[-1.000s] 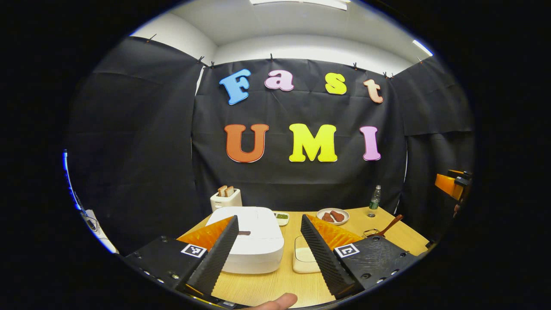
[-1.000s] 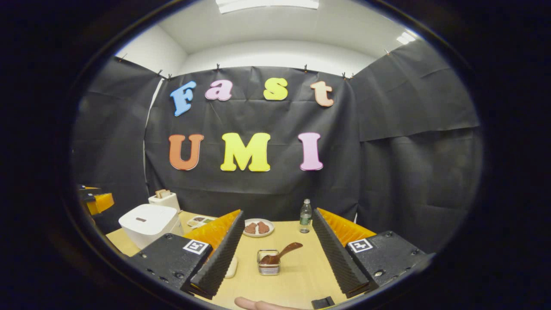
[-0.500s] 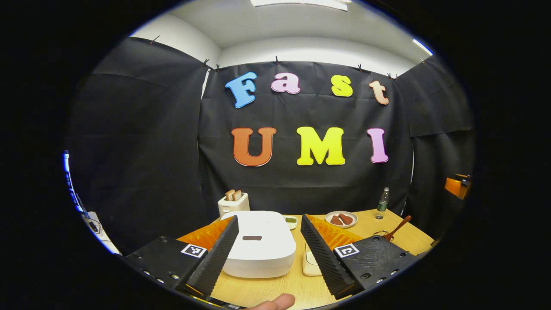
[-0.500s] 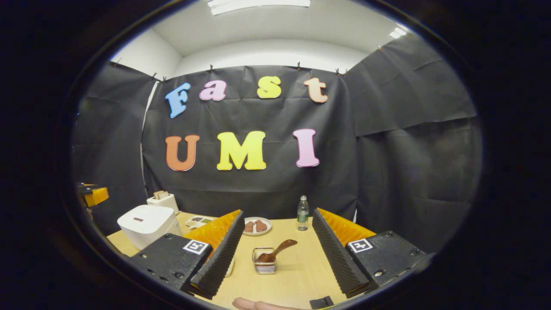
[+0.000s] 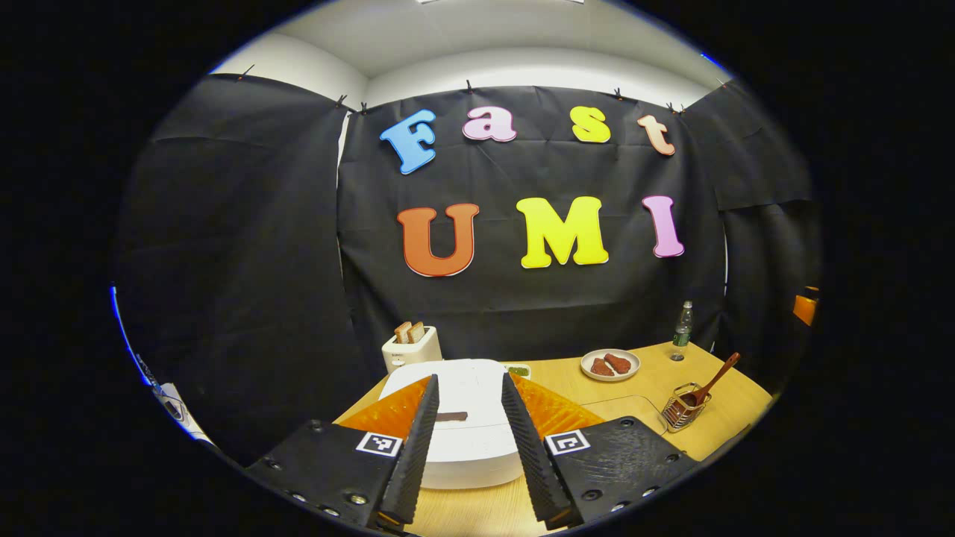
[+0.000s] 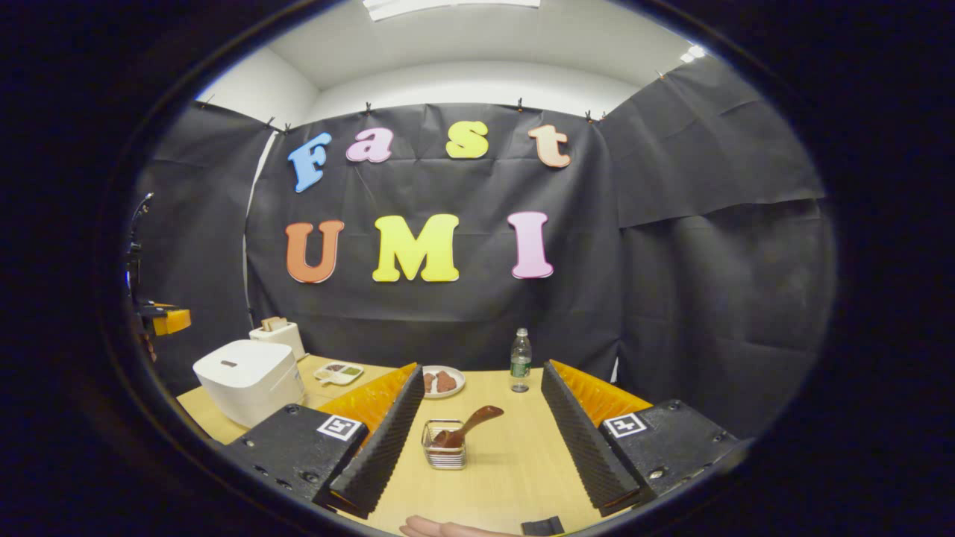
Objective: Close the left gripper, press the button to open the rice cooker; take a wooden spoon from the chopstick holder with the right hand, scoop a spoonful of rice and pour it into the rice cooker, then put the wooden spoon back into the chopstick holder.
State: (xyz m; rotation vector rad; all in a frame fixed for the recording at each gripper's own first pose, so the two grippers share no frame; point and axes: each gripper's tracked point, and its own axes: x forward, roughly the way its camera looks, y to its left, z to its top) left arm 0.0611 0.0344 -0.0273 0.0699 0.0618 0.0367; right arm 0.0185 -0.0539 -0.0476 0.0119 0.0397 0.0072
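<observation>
The left tongs (image 5: 464, 436) have narrowed but are not yet together, lined up on the rice cooker (image 5: 466, 432) button (image 5: 451, 416); the right tongs (image 6: 477, 429) stay apart.

White rice cooker (image 5: 468, 418) lid shut, wooden spoon (image 6: 468, 426) leaning in chopstick holder (image 6: 443, 454)
</observation>
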